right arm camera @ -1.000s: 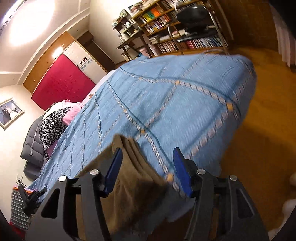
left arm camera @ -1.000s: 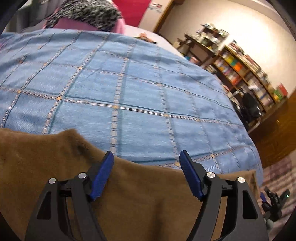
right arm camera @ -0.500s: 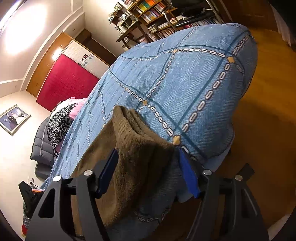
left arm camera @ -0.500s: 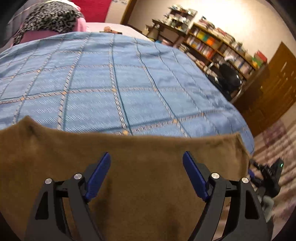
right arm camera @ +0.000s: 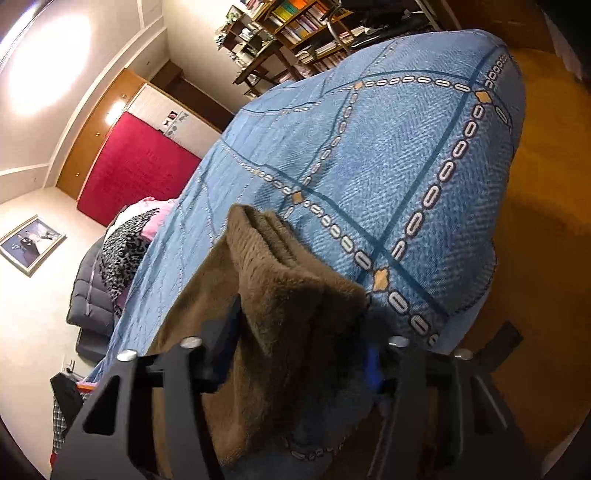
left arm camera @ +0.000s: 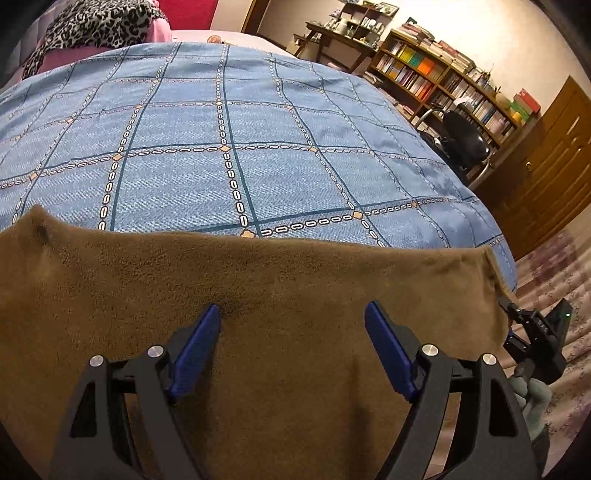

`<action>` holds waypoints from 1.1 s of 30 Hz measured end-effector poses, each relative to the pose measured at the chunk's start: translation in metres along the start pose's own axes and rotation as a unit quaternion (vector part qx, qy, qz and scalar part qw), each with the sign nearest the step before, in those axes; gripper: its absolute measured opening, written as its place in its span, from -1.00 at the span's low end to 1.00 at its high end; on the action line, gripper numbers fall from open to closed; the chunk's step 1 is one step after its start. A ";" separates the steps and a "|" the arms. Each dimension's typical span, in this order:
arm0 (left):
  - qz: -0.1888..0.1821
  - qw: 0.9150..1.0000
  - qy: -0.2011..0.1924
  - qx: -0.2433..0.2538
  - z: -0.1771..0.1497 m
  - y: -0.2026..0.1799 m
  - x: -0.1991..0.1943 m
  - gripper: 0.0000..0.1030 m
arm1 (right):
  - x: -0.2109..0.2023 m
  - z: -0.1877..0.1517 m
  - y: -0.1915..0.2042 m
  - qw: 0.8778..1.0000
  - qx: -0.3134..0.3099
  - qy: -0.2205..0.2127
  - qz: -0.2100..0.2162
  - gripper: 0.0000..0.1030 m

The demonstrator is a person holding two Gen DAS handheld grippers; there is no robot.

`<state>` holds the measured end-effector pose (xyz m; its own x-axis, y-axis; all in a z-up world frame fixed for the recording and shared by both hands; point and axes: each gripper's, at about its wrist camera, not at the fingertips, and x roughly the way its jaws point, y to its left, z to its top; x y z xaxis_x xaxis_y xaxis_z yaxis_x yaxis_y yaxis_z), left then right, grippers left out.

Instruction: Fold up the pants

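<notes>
Brown fleece pants [left arm camera: 258, 295] lie in a wide band across the near edge of the bed. My left gripper [left arm camera: 291, 306] hovers over their middle, open, its blue pads [left arm camera: 195, 350] wide apart and just above the cloth. In the right wrist view the pants' folded end [right arm camera: 288, 280] hangs at the bed's corner. My right gripper [right arm camera: 303, 332] straddles that end and its jaws are closing, with bunched fleece filling the gap and covering most of the right pad [right arm camera: 371, 363]. The right gripper [left arm camera: 535, 339] also shows past the pants' right end in the left wrist view.
A blue checked bedspread [left arm camera: 240, 147] covers the bed, with a leopard-print pile [left arm camera: 92, 26] at its far end. Bookshelves [left arm camera: 443, 85] and a black office chair [left arm camera: 461, 140] stand to the right. A patterned rug [left arm camera: 554, 266] and wooden floor [right arm camera: 535, 258] lie beside the bed.
My left gripper has moved further over the pants and its jaws stand a little wider. My right gripper has dropped onto the pants' end, opened, then closed in on the fleece.
</notes>
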<state>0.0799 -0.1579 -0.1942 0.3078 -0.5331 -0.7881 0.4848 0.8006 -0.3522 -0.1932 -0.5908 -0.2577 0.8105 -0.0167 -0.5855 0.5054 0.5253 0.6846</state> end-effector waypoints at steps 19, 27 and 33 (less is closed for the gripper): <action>-0.094 0.993 -0.031 -0.064 0.016 0.021 -0.050 0.58 | -0.037 -0.042 0.186 0.968 -0.235 -0.012 0.086 -0.49; -0.141 0.985 -0.020 -0.096 0.010 0.038 -0.056 0.63 | -0.006 -0.115 0.255 0.926 -0.363 0.034 0.098 -0.49; -0.155 0.982 -0.018 -0.107 0.003 0.053 -0.056 0.63 | 0.026 -0.182 0.282 0.888 -0.440 0.086 0.102 -0.49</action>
<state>0.0907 -0.0858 -0.1671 0.2041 -0.7662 -0.6094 0.3776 0.6359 -0.6731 -0.0838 -0.2879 -0.1584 0.7636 0.2461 -0.5969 -0.1364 0.9651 0.2235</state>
